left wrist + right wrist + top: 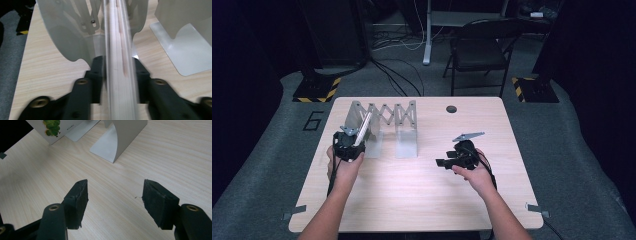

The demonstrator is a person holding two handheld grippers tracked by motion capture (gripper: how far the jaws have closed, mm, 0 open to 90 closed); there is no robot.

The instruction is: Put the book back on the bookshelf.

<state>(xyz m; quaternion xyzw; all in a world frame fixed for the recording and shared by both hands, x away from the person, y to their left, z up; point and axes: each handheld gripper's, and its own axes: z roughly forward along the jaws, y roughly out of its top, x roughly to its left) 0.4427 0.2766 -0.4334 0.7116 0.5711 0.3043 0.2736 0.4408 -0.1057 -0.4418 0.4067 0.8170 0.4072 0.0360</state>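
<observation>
a thin white book [120,57] is pinched edge-on in the left claw [348,145] — in the left gripper view both black pads are seen pressed against its covers, so the claw is closed on it. the book is held up off the table [412,190], tilted, with its top end leaned in against the left end of the grey expanding book rack [384,120]. in the left gripper view the rack's curved left end plate is seen just beside the book, and another divider with its flat foot is off to the other side.

the rack is stood on the far left part of the table, and the left claw is just in front of its left end. the right claw [447,162] is kept well apart from the rack, out to its right and a bit nearer the person — its jaws are parted with nothing between them, just bare wood underneath in the right gripper view. a rack foot [110,145] and a corner of the book's cover with green print [52,126] can be made out beyond it.
</observation>
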